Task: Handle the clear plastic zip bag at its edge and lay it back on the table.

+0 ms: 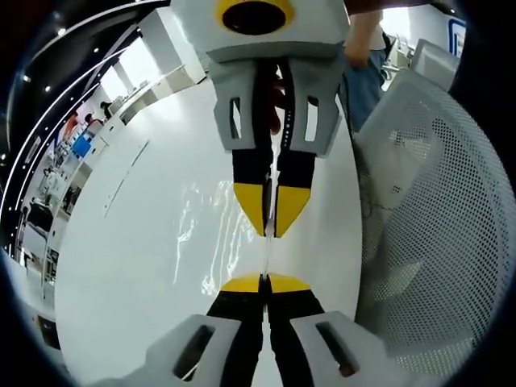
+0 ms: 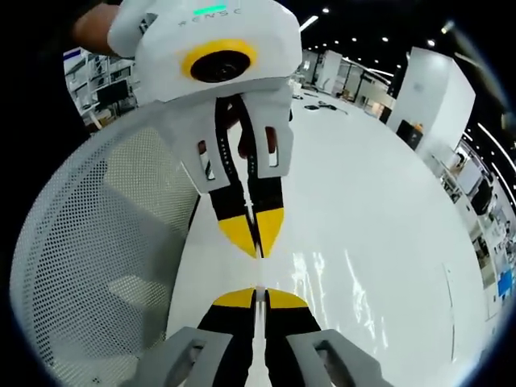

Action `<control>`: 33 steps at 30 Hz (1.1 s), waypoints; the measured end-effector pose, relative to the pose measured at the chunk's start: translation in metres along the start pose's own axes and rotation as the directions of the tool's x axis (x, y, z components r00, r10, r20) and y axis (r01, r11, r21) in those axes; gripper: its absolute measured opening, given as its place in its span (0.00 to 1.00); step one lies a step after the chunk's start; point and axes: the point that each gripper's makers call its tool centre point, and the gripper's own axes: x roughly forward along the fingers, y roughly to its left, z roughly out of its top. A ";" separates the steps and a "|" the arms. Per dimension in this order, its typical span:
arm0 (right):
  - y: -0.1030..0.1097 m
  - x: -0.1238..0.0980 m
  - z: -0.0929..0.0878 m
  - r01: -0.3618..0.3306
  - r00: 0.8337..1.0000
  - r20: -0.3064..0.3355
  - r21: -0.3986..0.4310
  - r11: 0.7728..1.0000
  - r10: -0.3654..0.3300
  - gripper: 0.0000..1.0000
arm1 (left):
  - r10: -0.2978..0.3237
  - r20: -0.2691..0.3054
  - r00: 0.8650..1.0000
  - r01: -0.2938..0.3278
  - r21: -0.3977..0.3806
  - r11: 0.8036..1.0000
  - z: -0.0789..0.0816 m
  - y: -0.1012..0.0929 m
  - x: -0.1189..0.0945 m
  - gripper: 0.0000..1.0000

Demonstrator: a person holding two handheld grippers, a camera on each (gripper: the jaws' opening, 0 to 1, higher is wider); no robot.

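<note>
Two hand-held grippers [image 1: 265,280], bag [image 1: 214,234] barely discernible.

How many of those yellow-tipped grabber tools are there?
2. The left gripper and the right gripper face each other tip to tip over the white table, both pinching the clear bag.

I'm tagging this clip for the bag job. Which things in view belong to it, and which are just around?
Belongs:
clear zip bag
left tool, shut on the bag's edge
right tool, shut on the same edge
white table

Just around:
white mesh basket
person behind
</note>
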 end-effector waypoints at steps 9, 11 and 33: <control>0.000 0.000 0.005 -0.001 1.000 0.017 0.002 1.000 0.001 0.00 | 0.014 -0.011 1.000 -0.014 0.017 1.000 -0.002 0.001 0.001 0.03; 0.000 0.000 0.006 0.000 1.000 0.022 0.002 1.000 0.000 0.00 | 0.017 -0.011 1.000 -0.017 0.020 1.000 0.000 0.001 0.002 0.05; -0.001 -0.002 0.011 0.012 0.999 0.034 0.001 1.000 -0.012 0.00 | 0.018 0.020 1.000 -0.018 -0.006 1.000 0.010 0.001 0.006 0.00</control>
